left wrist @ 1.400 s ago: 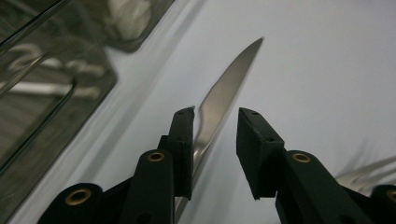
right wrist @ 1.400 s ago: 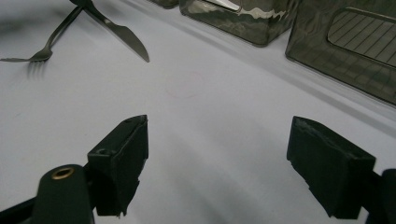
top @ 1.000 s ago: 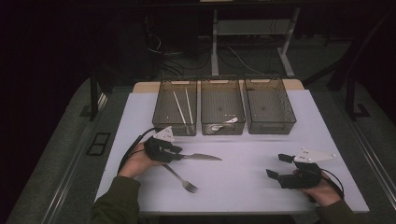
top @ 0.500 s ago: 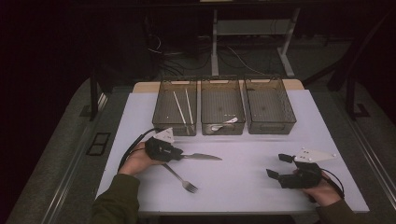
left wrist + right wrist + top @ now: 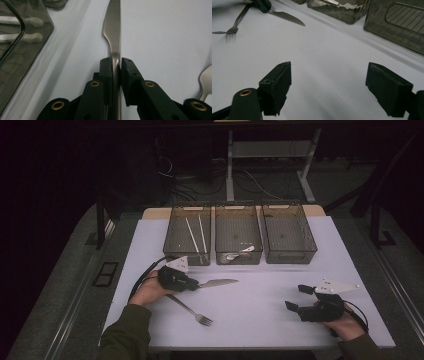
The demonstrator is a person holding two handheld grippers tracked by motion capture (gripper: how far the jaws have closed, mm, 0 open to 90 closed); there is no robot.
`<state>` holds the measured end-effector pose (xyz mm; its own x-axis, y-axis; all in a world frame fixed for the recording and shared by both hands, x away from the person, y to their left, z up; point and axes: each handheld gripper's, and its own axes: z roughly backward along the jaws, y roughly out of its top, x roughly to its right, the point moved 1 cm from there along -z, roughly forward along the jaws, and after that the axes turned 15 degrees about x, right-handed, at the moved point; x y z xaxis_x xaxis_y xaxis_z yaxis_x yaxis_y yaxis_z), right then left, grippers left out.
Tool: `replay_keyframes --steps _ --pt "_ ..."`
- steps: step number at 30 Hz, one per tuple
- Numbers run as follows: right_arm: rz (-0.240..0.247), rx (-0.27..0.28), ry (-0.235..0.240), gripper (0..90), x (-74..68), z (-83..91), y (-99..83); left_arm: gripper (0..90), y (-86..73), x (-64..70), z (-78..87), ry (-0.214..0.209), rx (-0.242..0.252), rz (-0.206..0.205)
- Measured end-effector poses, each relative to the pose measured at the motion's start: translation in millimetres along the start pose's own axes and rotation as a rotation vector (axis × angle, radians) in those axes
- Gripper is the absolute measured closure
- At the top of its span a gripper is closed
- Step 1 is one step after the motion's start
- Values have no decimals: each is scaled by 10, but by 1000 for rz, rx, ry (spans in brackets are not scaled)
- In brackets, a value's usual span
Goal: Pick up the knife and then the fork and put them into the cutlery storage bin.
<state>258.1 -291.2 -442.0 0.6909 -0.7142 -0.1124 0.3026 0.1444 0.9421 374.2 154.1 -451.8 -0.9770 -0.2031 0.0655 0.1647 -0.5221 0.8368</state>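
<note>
Nearest the front edge of the worktop, toward its right corner, the right hand-held gripper rests low over the bare white surface with its jaws spread wide and nothing between them; in the right gripper view the two black pads stand well apart above the plain sheet.

A little farther in, left of the middle, a fork lies flat on the worktop with its tines toward the front edge and its handle running back toward the left hand.

Just beyond the fork, the left hand-held gripper is clamped on a table knife. In the left gripper view the jaws pinch the knife at the neck where blade meets handle, the blade standing on edge and pointing away from the jaws. Seen from above, the blade points toward the right edge of the worktop, low over the surface.

Along the far edge stand three smoky clear bins side by side. The left one holds chopsticks, the middle one a pale utensil at its near wall.
</note>
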Motion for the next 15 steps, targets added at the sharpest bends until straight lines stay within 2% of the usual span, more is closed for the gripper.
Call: replay_keyframes --steps 2,6,9,15 --pt "1 -1 0 206 0 -2 0 787 3 1 -5 3 2 10" --pt "0 -1 -1 206 1 -3 -1 789 18 1 -12 7 -9 3" --pt "-1 0 -2 206 1 0 0 790 29 19 -24 19 -9 17" --pt "-3 3 -1 206 3 11 3 790 67 41 -42 40 -30 1"
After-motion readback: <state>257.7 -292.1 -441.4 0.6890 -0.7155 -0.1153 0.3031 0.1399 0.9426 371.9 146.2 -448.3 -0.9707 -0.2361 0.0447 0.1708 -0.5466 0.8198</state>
